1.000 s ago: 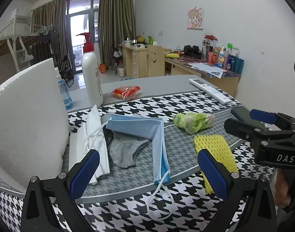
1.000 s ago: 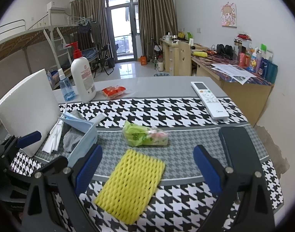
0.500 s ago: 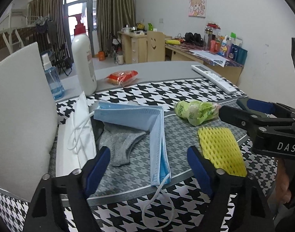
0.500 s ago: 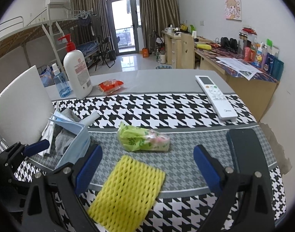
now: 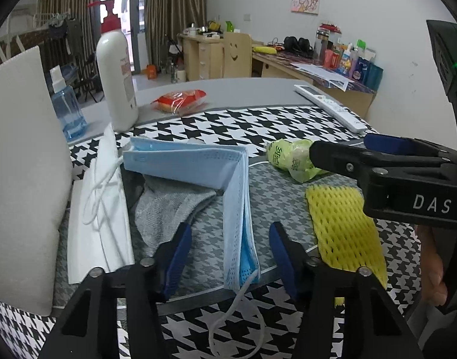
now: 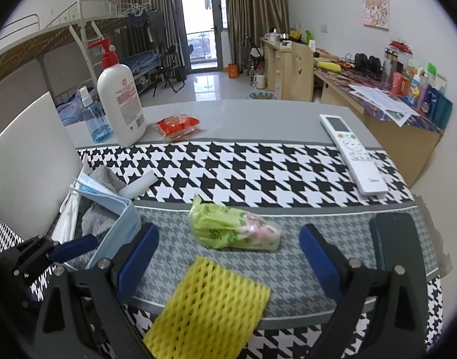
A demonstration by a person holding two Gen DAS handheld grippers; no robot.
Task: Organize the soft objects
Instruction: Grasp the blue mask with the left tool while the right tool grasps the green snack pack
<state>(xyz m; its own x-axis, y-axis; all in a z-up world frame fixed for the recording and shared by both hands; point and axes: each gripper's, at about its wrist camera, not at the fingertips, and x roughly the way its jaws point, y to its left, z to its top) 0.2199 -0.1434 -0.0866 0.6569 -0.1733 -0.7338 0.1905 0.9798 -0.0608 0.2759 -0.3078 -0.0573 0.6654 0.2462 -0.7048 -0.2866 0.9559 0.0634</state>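
A folded blue face mask [image 5: 216, 179] stands tented on the houndstooth mat, its lower end between the open fingers of my left gripper [image 5: 228, 257]. A grey sock [image 5: 165, 209] lies under it, and a white mask [image 5: 102, 209] lies to the left. A yellow foam net [image 6: 210, 308] lies just before my open, empty right gripper [image 6: 228, 260]. A green plastic packet [image 6: 231, 230] lies beyond the net. The mask also shows in the right wrist view [image 6: 114, 224].
A white foam board [image 5: 21, 179] stands at the left. A lotion pump bottle [image 6: 120, 101], blue spray bottle [image 6: 93, 119] and red snack packet [image 6: 177, 124] are at the back. A white remote [image 6: 354, 152] and dark phone [image 6: 399, 245] lie at the right.
My left gripper has moved forward and narrowed its opening around the blue mask's lower end. My right gripper has moved forward a little over the yellow net.
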